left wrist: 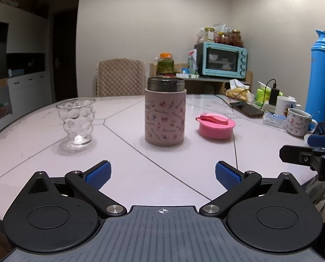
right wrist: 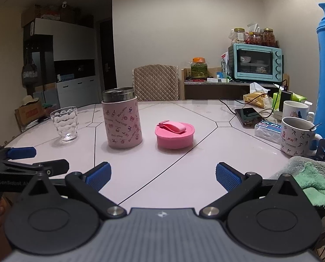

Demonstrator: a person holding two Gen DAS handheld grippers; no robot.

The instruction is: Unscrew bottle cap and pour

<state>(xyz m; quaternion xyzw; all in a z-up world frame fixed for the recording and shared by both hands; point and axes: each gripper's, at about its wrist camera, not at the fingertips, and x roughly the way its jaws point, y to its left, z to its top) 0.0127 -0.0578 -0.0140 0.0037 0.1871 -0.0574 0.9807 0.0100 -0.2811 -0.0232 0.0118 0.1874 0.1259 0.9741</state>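
We've got the pink bottle (left wrist: 165,114) standing upright mid-frame on the worktop (left wrist: 42,170), long axis vertical, open mouth up, dead ahead of our left hand-held gripper (left wrist: 163,172), which looks nearer. The cap (right wrist: 174,135) sits just right of it, the glass (left wrist: 76,122) off to its left. Both the left and the right hand-held gripper (right wrist: 163,172) are spread wide, holding nothing. Can't tell if the bottle's got liquid in it.
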